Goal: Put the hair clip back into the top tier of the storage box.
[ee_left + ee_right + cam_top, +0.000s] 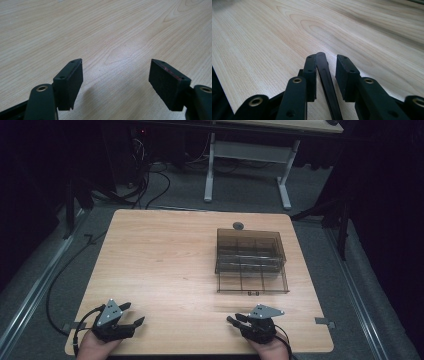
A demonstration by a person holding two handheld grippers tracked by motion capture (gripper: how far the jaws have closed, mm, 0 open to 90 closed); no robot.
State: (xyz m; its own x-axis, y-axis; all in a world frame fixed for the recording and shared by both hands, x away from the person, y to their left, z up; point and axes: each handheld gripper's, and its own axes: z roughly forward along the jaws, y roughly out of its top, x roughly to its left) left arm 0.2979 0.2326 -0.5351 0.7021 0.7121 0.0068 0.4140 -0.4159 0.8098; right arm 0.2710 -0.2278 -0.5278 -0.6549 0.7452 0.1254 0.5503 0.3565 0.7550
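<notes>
Table (165, 265): light wood-grain top, rounded corners, standing on grey carpet with cables trailing at the far left.

Organizer box (251, 261): smoky translucent plastic, divided into compartments, lid hinged up at the far side; sits on the right half of the table, well apart from both grippers. A small dark round disc (238, 225) lies at the far edge just beyond it.

Left gripper (132, 314): held in a hand (95, 346) at the near left edge, grey three-cornered plate on top. Jaws spread wide, nothing between them; in the left gripper view bare wood shows between the two black pads (71, 82).

Right gripper (233, 319): held in a hand (267, 347) at the near right edge, pointing left along the table. Jaws narrow, with a slim black stick (325, 80) standing between them, resting against the left pad; whether it is clamped cannot be told.
</notes>
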